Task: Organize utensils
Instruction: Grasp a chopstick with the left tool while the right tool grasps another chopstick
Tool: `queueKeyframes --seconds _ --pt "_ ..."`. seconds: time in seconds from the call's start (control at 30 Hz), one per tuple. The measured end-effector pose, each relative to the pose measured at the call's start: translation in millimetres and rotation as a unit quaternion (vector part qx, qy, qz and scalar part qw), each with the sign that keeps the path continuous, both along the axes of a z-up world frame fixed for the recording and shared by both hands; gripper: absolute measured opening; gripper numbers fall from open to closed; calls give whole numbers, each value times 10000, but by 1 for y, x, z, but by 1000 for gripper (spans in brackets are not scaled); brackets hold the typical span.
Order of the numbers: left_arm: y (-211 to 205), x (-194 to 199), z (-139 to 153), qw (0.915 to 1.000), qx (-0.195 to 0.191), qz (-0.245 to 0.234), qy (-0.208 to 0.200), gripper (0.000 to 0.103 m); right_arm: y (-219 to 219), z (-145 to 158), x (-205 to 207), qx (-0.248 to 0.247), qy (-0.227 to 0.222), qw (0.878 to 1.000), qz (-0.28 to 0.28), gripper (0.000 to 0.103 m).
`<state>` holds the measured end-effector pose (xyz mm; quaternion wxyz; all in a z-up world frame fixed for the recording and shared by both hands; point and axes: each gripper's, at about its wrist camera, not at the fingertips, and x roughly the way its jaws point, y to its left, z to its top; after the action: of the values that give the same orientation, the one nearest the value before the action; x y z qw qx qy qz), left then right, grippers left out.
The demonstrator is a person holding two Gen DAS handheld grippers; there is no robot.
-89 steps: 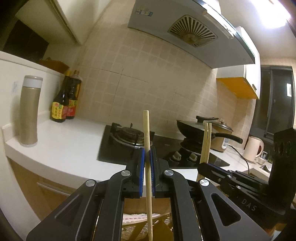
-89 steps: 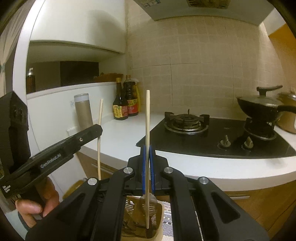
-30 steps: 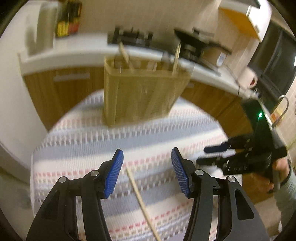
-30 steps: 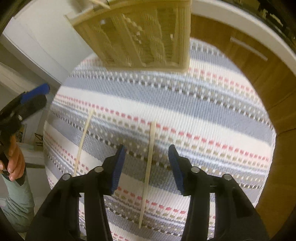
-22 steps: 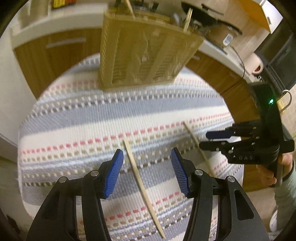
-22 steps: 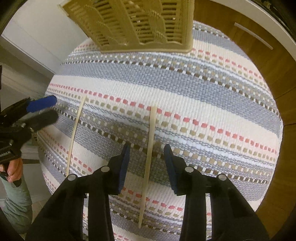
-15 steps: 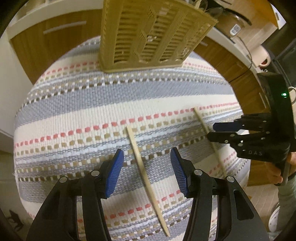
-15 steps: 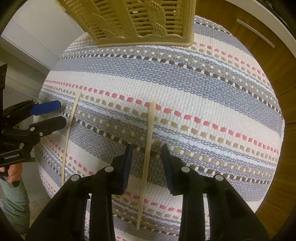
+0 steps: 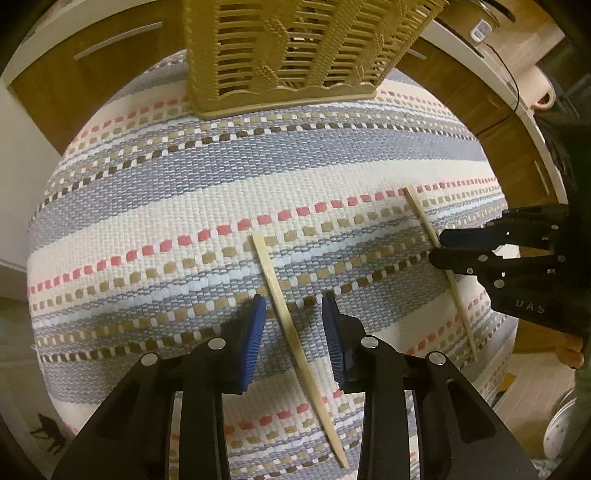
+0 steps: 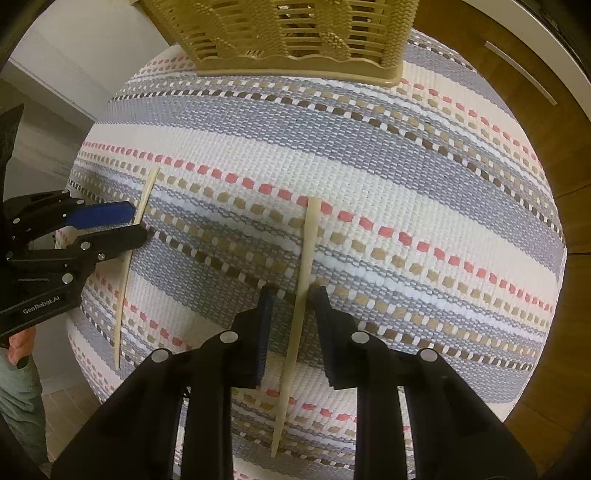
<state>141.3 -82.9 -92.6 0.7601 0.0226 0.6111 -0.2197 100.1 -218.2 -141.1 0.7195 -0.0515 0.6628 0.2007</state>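
Observation:
Two pale wooden chopsticks lie apart on a striped woven mat (image 9: 155,206). My left gripper (image 9: 291,306) is open, low over the mat, with one chopstick (image 9: 280,295) between its blue pads. My right gripper (image 10: 293,297) is open and straddles the other chopstick (image 10: 306,251). Each gripper shows in the other's view: the right one (image 9: 439,247) over its chopstick (image 9: 421,218), the left one (image 10: 138,225) over its chopstick (image 10: 142,206). A tan woven utensil basket (image 9: 288,48) stands at the mat's far edge; it also shows in the right wrist view (image 10: 288,33).
Wooden cabinet fronts (image 9: 92,55) and a white counter edge (image 9: 480,51) lie behind the basket. The mat (image 10: 424,177) drops off to the floor (image 10: 66,406) at left and right. A white kettle (image 9: 543,92) stands at the far right.
Both grippers let go of chopsticks they held upright, tilted down to the mat and have dropped lower over two lying chopsticks. The jaws have narrowed somewhat around them.

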Motion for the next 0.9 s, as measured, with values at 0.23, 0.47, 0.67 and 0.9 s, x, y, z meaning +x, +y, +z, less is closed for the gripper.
queueKeyframes --seconds 0.23,0.47,0.67,0.9 --pt "-16 4 -2 9991 388 -170 1 22 4 -4 6 -116 39 9999 64 5" --pt "-34 4 -7 9981 613 -69 -39 7 0 -3 7 -144 -80 9997 162 5" --pt "-43 2 -7 9971 745 -80 -102 7 -1 -2 7 -109 -146 9997 159 5" --pt "-67 -8 -7 9919 1182 -239 -402 7 -6 1 0 -72 -217 9996 184 5"
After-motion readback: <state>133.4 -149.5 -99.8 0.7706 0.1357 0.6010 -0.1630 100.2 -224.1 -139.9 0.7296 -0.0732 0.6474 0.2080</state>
